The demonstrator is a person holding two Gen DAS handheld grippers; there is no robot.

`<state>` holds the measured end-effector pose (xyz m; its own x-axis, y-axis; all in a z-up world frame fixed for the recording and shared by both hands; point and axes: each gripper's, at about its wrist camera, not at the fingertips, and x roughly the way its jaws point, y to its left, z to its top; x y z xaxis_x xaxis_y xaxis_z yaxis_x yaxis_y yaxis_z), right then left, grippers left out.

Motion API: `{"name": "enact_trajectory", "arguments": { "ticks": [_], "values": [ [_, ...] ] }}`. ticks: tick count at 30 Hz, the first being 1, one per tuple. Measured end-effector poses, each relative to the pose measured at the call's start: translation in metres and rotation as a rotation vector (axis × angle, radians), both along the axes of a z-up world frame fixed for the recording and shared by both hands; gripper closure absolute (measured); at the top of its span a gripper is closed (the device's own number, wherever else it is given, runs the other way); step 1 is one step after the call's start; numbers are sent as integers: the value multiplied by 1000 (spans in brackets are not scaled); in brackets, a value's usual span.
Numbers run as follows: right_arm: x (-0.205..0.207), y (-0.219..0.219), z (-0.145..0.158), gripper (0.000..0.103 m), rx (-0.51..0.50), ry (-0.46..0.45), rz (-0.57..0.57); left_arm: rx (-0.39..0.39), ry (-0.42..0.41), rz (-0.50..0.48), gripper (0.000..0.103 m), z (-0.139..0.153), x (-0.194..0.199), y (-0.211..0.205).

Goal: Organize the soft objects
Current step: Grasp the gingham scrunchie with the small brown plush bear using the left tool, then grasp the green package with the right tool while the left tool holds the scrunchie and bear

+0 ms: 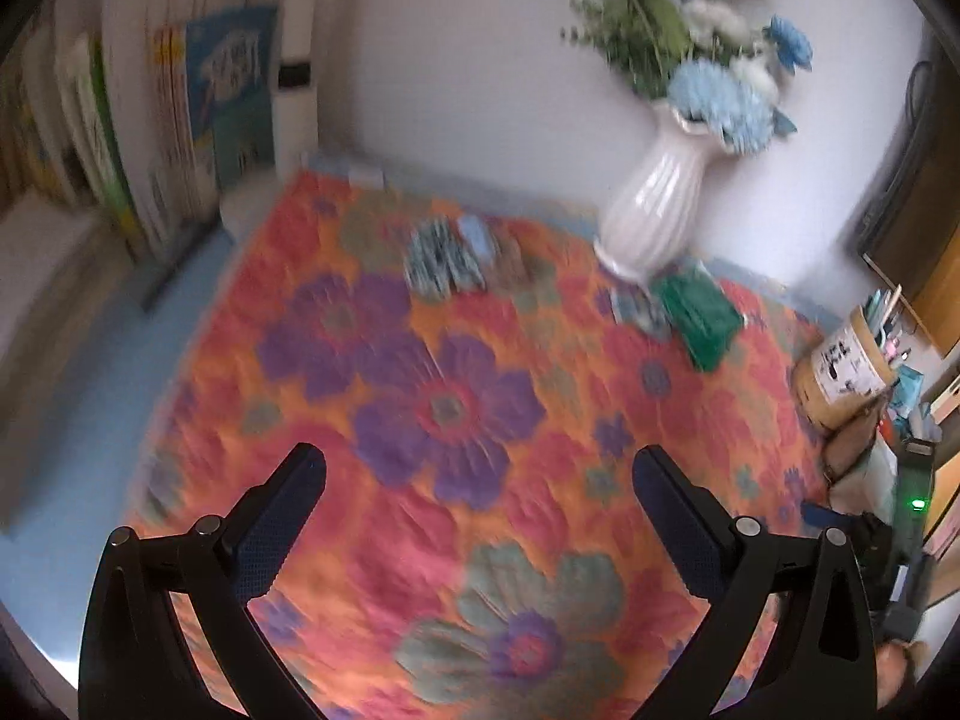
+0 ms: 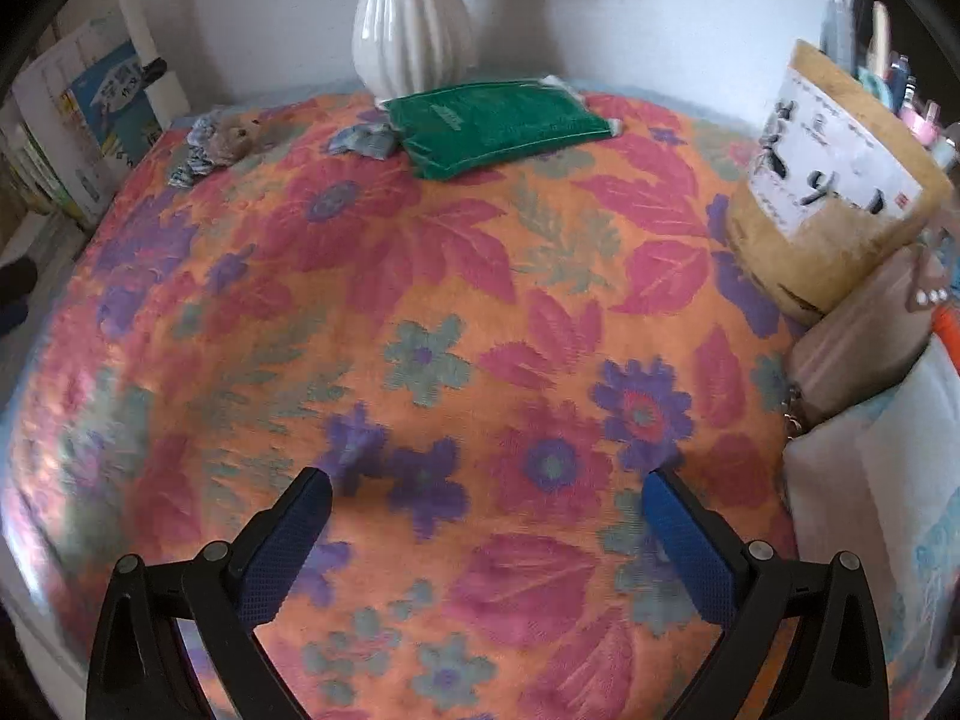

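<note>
- Books (image 2: 90, 114) stood at the far left; the blue cover's print was too small to read.
- The left gripper (image 1: 479, 468) hung spread and empty over the floral cloth (image 1: 456, 480); its view was blurred.
- A striped bundle (image 2: 207, 147) of soft things lay at the cloth's back left, well apart from both grippers.
- A small blue-grey cloth (image 2: 366, 141) lay touching the green pouch (image 2: 498, 123), which sat just in front of the white vase (image 2: 411, 18). The pouch's label was illegible.
- The right gripper (image 2: 489, 498) was likewise spread, holding nothing.
- The tan pen pot (image 2: 834, 192) at the right bore brushed black characters I could not make out.
- Judging by this, no item was yet picked; next would be a reach to the back edge.
</note>
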<state>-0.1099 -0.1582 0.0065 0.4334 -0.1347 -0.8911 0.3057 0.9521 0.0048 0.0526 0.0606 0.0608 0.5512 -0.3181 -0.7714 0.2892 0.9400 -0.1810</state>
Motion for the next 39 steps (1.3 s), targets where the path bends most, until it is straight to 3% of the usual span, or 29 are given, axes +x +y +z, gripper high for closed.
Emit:
{"name": "enact_trajectory", "arguments": {
  "ticks": [2, 5, 8, 11, 12, 13, 17, 21, 22, 23, 24, 25, 27, 29, 32, 35, 37, 39],
  "values": [
    [8, 6, 18, 0, 29, -27, 43, 9, -33, -21, 1, 16, 18, -3],
    [29, 22, 53, 0, -20, -89, 128, 11, -78, -53, 1, 28, 50, -13],
    [64, 33, 86, 0, 16, -193, 198, 50, -100, -125, 1, 15, 80, -21],
    [100, 47, 99, 4, 38, -270, 258, 65, -101, -201, 13, -11, 104, -22],
    [116, 50, 100, 14, 61, -285, 276, 54, -70, -206, 19, -22, 116, -22],
    [130, 53, 97, 17, 88, -288, 285, 30, -40, -213, 20, -28, 125, -24],
    [164, 51, 79, 17, 45, -242, 226, 38, 13, -271, 20, -48, 152, -52],
    [157, 12, 53, 17, 128, -251, 204, 75, 61, -271, 20, -73, 172, -77],
    [154, 4, 49, 17, 151, -258, 201, 91, 39, -259, 20, -77, 172, -81],
    [152, -3, 47, 17, 163, -265, 202, 111, 21, -250, 28, -78, 172, -83],
    [150, -9, 46, 17, 149, -273, 190, 135, 11, -245, 44, -80, 172, -86],
    [147, -13, 46, 17, 125, -274, 173, 156, -5, -245, 47, -81, 171, -89],
    [150, -22, 42, 17, 126, -268, 154, 151, -28, -253, 68, -80, 167, -89],
    [152, -20, 36, 19, 168, -254, 176, 138, -51, -250, 69, -79, 164, -84],
    [154, -5, 28, 37, 194, -223, 218, 118, -100, -248, 70, -74, 152, -78],
    [153, -1, 14, 47, 284, -172, 210, 112, -127, -254, 70, -69, 143, -76],
    [153, -1, 10, 49, 254, -162, 193, 120, -130, -267, 70, -70, 139, -76],
    [148, 0, 22, 49, 145, -188, 172, 124, -146, -272, 70, -69, 133, -76]
  ]
}}
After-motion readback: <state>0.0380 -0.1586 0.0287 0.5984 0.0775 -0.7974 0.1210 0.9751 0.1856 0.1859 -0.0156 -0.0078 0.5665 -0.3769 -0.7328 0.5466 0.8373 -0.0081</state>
